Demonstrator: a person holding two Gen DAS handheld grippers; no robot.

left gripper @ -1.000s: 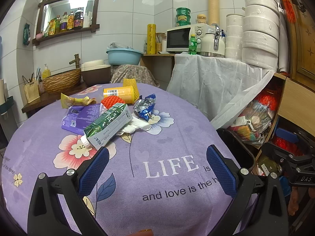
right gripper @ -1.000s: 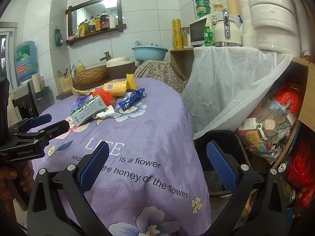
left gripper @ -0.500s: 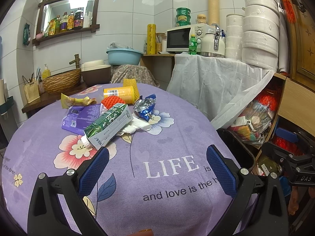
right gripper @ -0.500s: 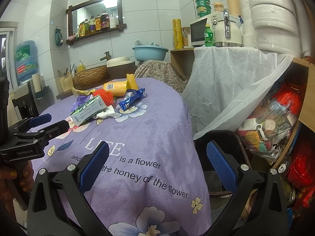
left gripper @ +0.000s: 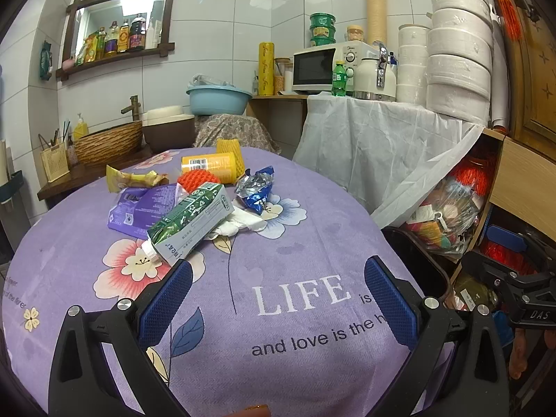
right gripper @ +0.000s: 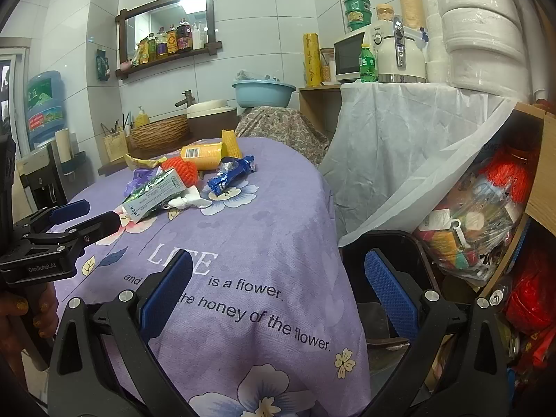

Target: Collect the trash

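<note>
A pile of trash lies on the purple flowered tablecloth (left gripper: 295, 312): a green and white carton (left gripper: 193, 219), a purple wrapper (left gripper: 139, 205), a blue foil wrapper (left gripper: 255, 191), crumpled white tissue (left gripper: 239, 224), an orange foam net (left gripper: 196, 177), a yellow can (left gripper: 208, 166) and a yellow wrapper (left gripper: 128, 179). My left gripper (left gripper: 278, 299) is open and empty, above the cloth, short of the carton. My right gripper (right gripper: 278, 295) is open and empty over the table's right edge. The carton (right gripper: 153, 194) and blue wrapper (right gripper: 229, 173) also show in the right wrist view. A black bin (right gripper: 385, 243) stands beside the table.
A white cloth (left gripper: 375, 146) covers a counter with a microwave (left gripper: 323, 66), kettle and green bottle. Stacked white tubs (left gripper: 458, 34) rise at the right. A plastic bag of items (left gripper: 448, 215) sits under a wooden shelf. A basket (left gripper: 107, 142) and blue basin (left gripper: 219, 99) stand behind the table.
</note>
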